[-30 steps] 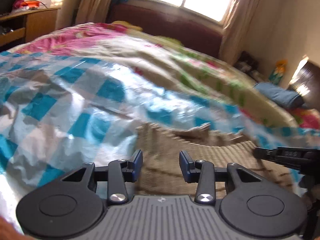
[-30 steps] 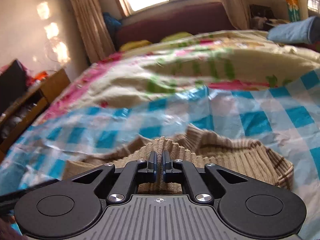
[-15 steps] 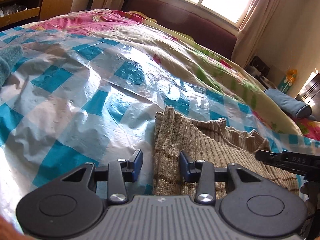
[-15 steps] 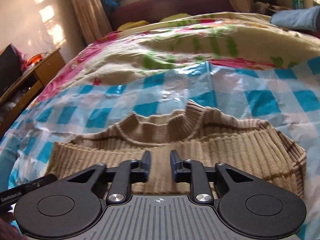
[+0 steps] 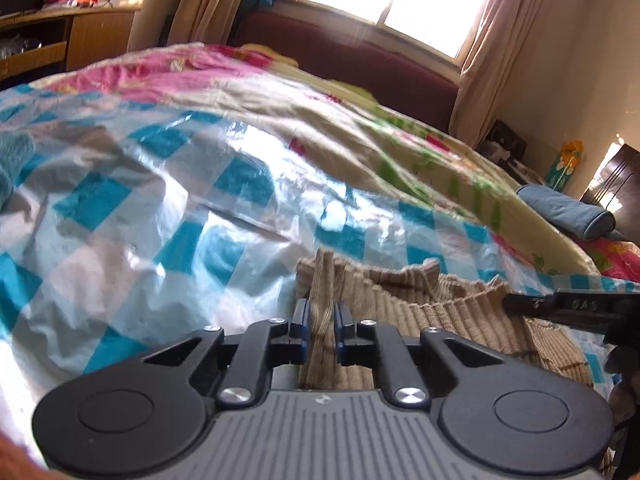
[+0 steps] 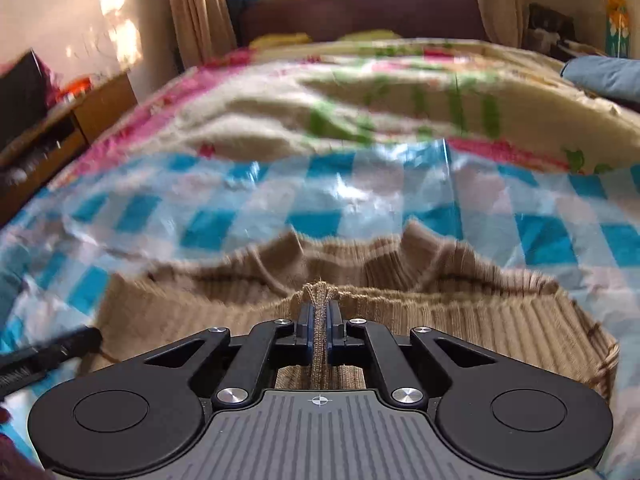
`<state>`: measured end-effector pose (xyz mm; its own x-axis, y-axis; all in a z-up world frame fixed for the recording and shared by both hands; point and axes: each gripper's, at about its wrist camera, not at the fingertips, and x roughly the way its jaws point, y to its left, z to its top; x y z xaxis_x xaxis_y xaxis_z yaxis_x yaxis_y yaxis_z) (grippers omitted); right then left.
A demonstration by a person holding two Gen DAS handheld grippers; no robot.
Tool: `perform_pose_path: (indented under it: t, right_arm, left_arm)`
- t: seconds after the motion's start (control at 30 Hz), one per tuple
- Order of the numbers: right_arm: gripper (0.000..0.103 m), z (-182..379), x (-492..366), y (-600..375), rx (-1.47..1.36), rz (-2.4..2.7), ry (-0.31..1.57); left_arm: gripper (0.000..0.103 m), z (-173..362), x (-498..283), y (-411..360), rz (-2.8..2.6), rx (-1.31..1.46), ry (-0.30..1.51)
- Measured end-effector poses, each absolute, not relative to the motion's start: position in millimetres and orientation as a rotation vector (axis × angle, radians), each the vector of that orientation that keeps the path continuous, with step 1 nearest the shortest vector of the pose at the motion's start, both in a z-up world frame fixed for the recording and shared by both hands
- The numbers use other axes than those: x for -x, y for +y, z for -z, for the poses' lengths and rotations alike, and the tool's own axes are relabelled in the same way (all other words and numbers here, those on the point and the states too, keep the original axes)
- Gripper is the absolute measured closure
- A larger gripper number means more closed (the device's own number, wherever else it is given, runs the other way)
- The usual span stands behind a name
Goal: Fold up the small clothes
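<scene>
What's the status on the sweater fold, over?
Left gripper and right gripper both just closed on the beige ribbed knit sweater. Sweater on blue checked plastic sheet. Nothing obstructing.

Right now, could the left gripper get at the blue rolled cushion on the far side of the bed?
Probably not as things stand. The left gripper is shut on the beige ribbed sweater, and the blue cushion lies well beyond it across the floral blanket; it would need to let go first.
</scene>
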<state>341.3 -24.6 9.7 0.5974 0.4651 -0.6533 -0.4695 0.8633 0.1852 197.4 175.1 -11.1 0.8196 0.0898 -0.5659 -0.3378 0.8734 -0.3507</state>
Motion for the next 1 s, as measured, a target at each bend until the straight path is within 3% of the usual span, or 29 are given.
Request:
perform_pose_path:
  t: [0.1, 0.27, 0.43, 0.5, 0.6, 0.77, 0.9, 1.0]
  right_arm:
    - [0.098, -17.8, -347.1, -24.0, -0.033, -0.538, 0.716]
    - [0.095, 33.2, -365.9, -13.5, 0.061, -0.469, 0.879]
    - [0.09, 32.8, -363.0, -25.1, -0.01, -0.495, 0.862]
    - [0.09, 24.4, -359.9, -32.0, -0.032, -0.502, 0.853]
    - [0.089, 6.0, -347.4, -50.0, -0.07, -0.537, 0.809]
    - [0.086, -16.0, -318.3, -106.8, -0.08, -0.494, 0.741]
    - [0.075, -13.5, -312.3, -150.2, -0.065, -0.411, 0.742]
    - [0.073, -2.9, -320.5, -169.1, -0.075, -0.357, 0.756]
  left_arm:
    - [0.087, 9.6, -206.6, 176.8, -0.24, 0.456, 0.565]
    - [0.087, 24.3, -205.8, 186.9, -0.252, 0.525, 0.598]
    - [0.081, 23.4, -194.4, 195.5, -0.218, 0.596, 0.599]
    - [0.067, 14.6, -189.2, 193.1, -0.175, 0.586, 0.592]
    - [0.053, 7.7, -178.2, 181.9, -0.145, 0.545, 0.59]
    - [0.052, 20.5, -186.2, 171.9, -0.165, 0.506, 0.661]
    - [0.053, 27.3, -192.1, 170.5, -0.179, 0.502, 0.705]
    - [0.053, 26.8, -198.4, 168.1, -0.175, 0.506, 0.724]
